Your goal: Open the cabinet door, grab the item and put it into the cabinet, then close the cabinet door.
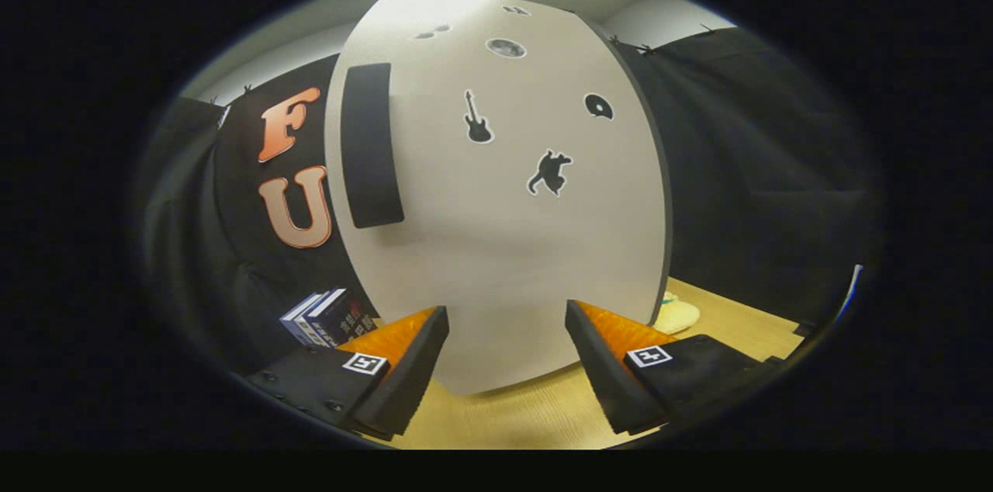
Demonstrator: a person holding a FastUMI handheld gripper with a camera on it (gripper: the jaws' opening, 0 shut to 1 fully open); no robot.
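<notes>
Jaws wide apart, empty, gripper (506,356) squarely facing the shut cabinet door (504,228); its handle (371,144) sits upper left.

A wooden table (721,313) carries the white cabinet (496,244), books (326,317) (stacked beside it) and a pale item (676,315).

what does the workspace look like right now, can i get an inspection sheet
surface: light wooden table, bare between the fingers
job's things: white cabinet door shut, just ahead of the fingers, dark handle on its left side, stickers on its face; pale item on the table beside the cabinet's right edge
clutter: books left of the cabinet
grippers: gripper open, holding nothing, fingers facing the door
cables: nothing seen
surroundings: black cloth wall behind the cabinet
</notes>
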